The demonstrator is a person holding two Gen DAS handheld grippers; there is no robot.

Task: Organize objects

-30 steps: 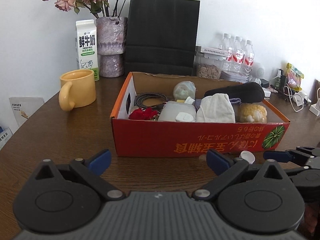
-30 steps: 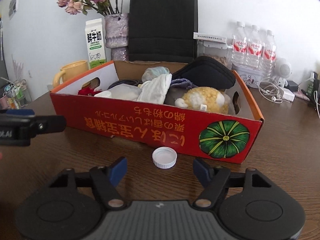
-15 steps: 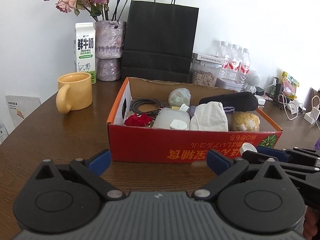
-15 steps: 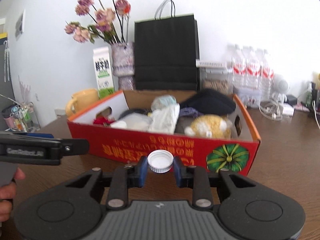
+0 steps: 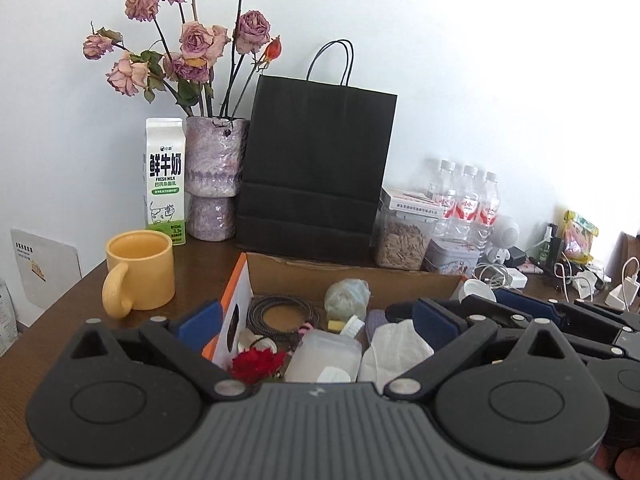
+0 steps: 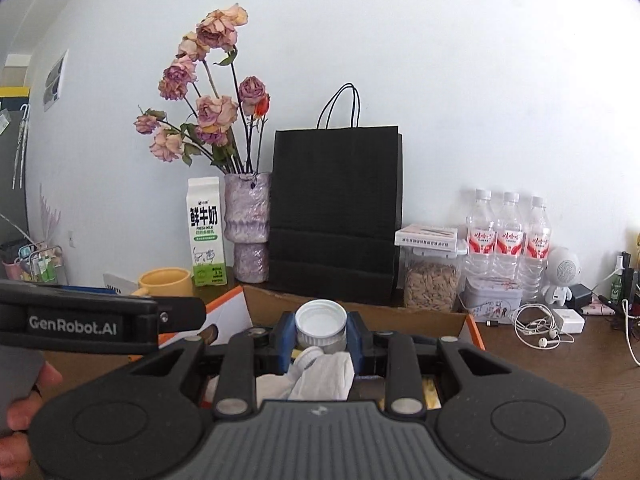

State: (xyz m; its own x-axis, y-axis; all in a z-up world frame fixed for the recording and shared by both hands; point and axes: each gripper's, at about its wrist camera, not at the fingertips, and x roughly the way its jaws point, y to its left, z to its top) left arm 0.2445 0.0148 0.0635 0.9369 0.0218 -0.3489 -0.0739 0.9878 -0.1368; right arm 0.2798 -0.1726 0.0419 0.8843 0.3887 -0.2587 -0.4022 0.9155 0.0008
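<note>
Dark wood table (image 6: 560, 368) against a white wall, cluttered along the back. Far left, a yellow mug (image 5: 140, 270), then a fresh-milk carton (image 5: 165, 180), a mottled purple vase (image 5: 214, 176) of dried roses (image 5: 188, 48), a black paper bag (image 5: 316, 168) with handles, a clear jar of seeds (image 6: 430, 284) with a flat box on top, three water bottles (image 6: 508, 236), a small white robot-shaped figure (image 6: 562, 272), white earphones (image 6: 536, 328) and chargers at far right. In front sits an orange cardboard box (image 5: 352, 270) holding a coiled cable (image 5: 280, 318), a red flower (image 5: 256, 364), a translucent container (image 5: 324, 356), white cloth (image 5: 394, 350). Left claw (image 5: 316, 320) stands wide open with nothing in it, over the box's left end. Right claw (image 6: 321, 330) has just closed and grips a white bottle cap (image 6: 321, 322) between its blue pads, open side facing the camera, held above the box's contents near the back wall of the box. Person's fingers (image 6: 24, 412) at the lower left edge of the right view.
</note>
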